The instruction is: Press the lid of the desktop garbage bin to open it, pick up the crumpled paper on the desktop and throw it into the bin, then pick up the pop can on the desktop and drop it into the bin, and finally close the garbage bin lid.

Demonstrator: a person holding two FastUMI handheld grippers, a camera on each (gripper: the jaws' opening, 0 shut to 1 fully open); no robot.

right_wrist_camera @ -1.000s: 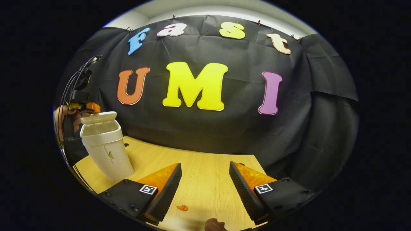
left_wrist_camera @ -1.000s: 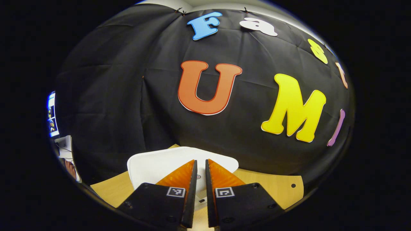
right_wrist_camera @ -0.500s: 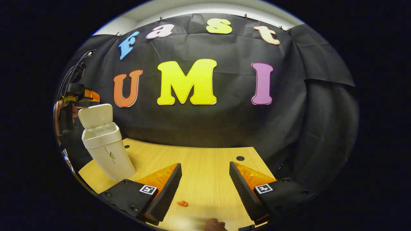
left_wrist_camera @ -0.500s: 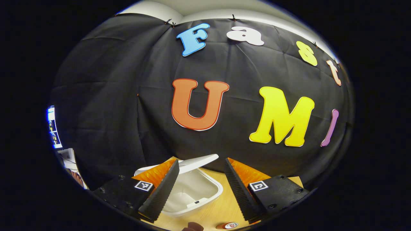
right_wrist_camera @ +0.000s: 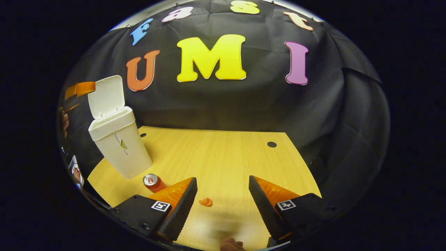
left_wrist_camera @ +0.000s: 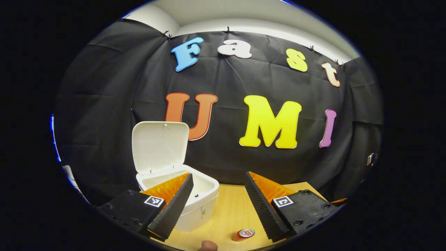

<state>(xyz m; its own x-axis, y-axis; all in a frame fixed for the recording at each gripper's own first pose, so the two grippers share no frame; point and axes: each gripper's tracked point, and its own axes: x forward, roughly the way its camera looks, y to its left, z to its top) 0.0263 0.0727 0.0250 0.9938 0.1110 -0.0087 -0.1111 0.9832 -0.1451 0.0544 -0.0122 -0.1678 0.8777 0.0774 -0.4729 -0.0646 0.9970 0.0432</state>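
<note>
Lid [left_wrist_camera: 160, 146] now stands fully upright, up from half-raised 0.5 s ago, so the bin [right_wrist_camera: 120, 146] is open & step 1 looks done. Left gripper [left_wrist_camera: 217, 202] has backed off, jaws spread, empty; right gripper [right_wrist_camera: 223, 205] jaws spread over the crumpled paper [right_wrist_camera: 206, 202] (likely next). Count: 1 bin, 1 paper, 1 pop can [right_wrist_camera: 152, 182] lying beside the bin.

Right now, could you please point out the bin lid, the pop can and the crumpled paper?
bin lid [left_wrist_camera: 159, 146]: left gripper view, middle of its raised inner face.
pop can [right_wrist_camera: 151, 180]: right gripper view, its top end.
crumpled paper [right_wrist_camera: 206, 202]: right gripper view, its middle.
</note>
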